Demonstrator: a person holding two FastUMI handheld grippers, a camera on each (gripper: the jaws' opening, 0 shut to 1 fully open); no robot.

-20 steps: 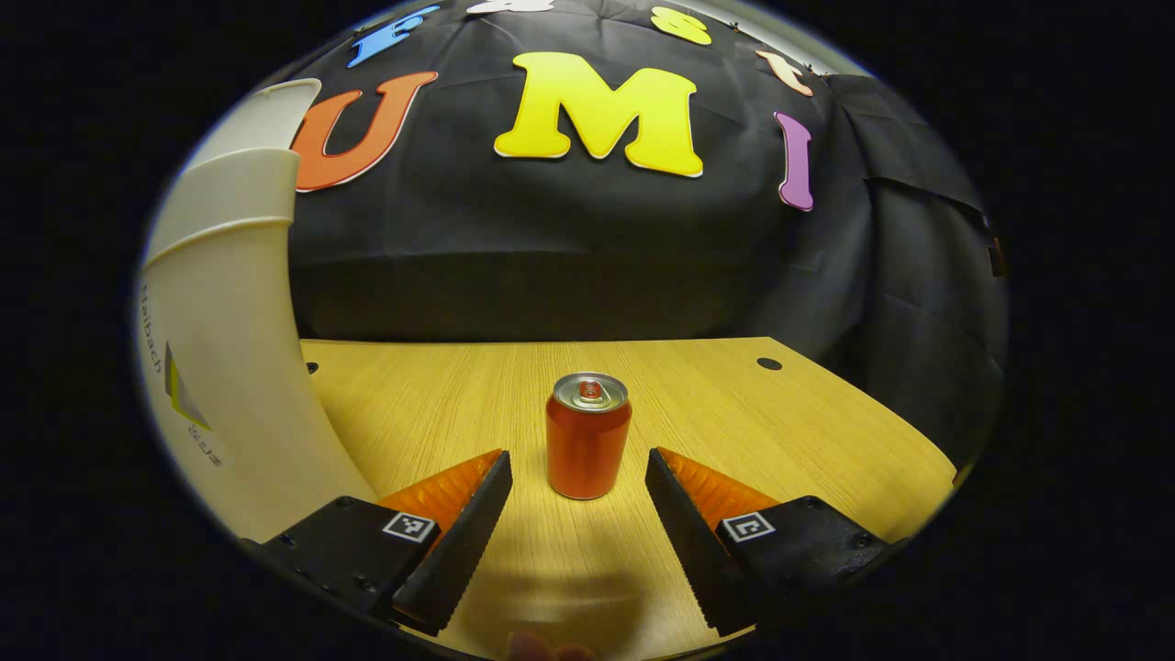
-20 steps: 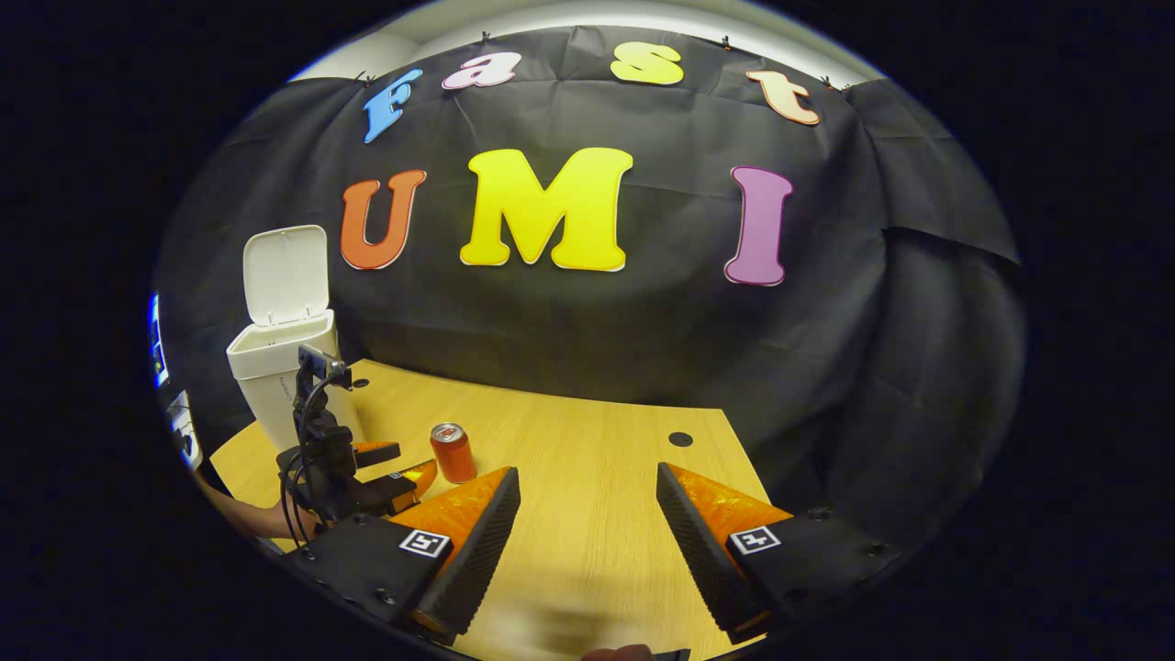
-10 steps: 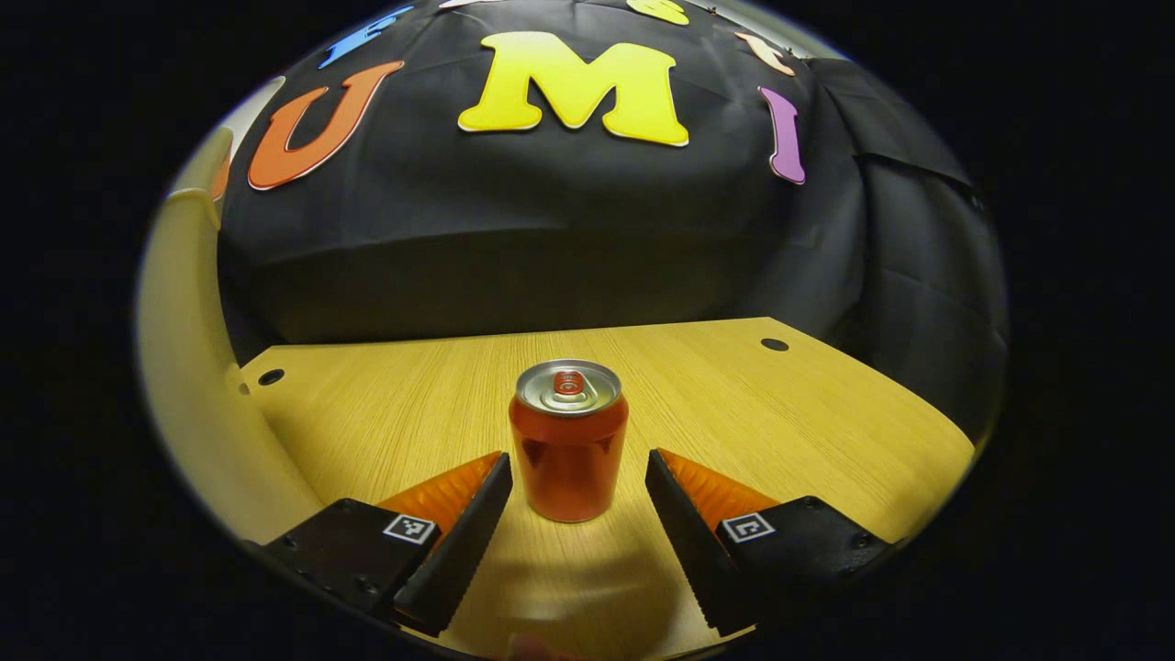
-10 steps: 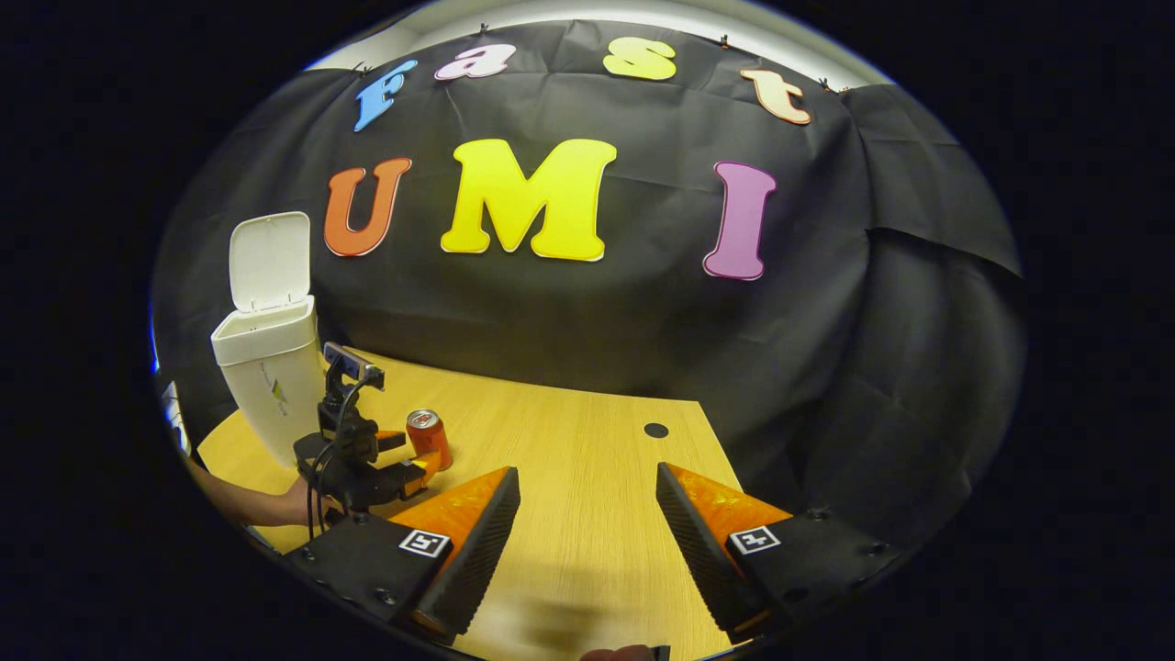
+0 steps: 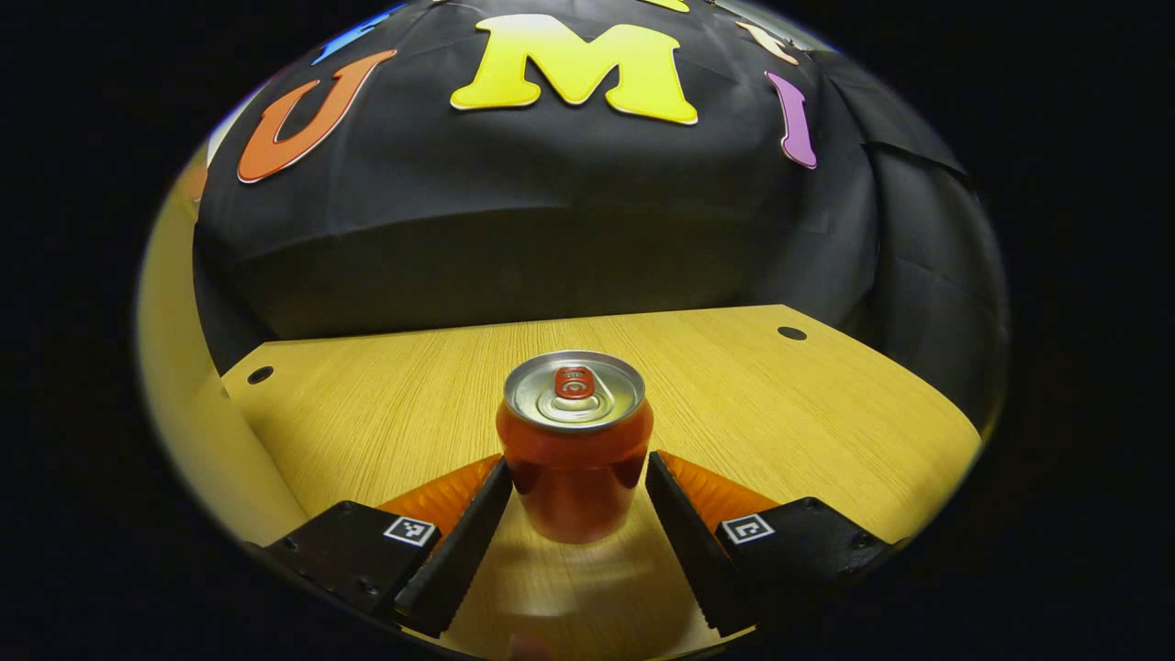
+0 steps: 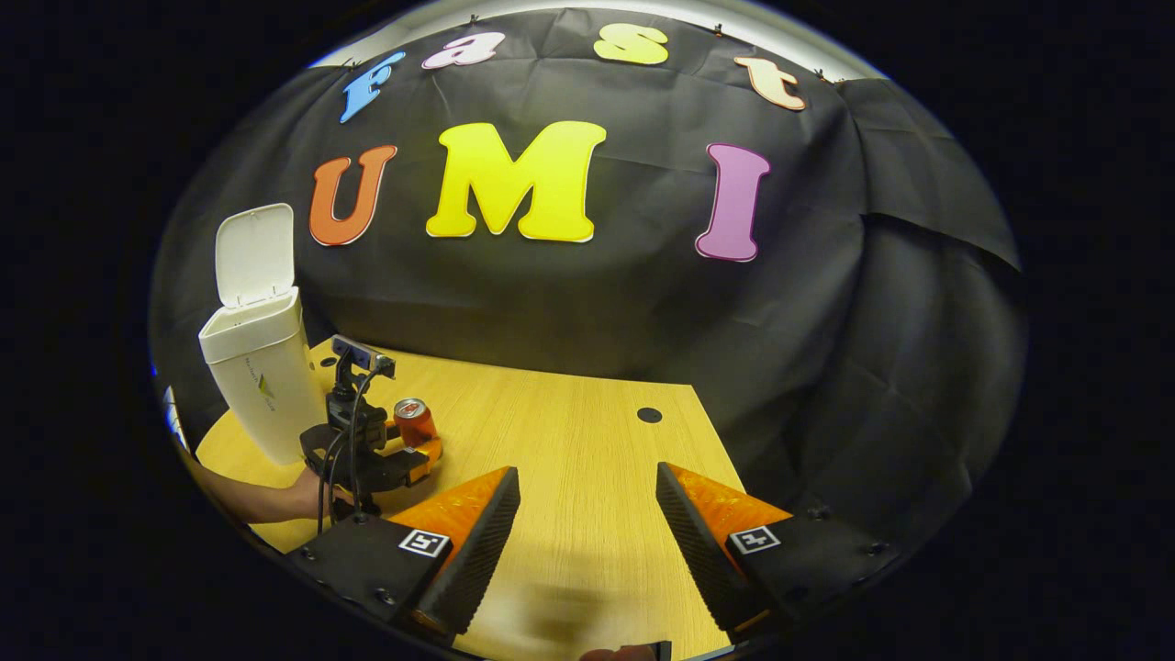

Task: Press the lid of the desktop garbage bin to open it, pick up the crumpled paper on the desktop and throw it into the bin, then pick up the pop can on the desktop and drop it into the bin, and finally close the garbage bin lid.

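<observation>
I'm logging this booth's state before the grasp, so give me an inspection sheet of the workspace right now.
Surface: wooden desk, two round holes.
Job's things: pop can upright between the left gripper's fingers; garbage bin with lid up; crumpled paper not on the desk.
Clutter: nothing seen.
Grippers: left gripper open around the can; right gripper open, empty.
Cables: black cable on the left gripper.
Surroundings: black cloth wall.

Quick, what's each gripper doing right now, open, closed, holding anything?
Left gripper: open, fingers straddling the upright pop can, not clamped.
Right gripper: open, holding nothing.
</observation>
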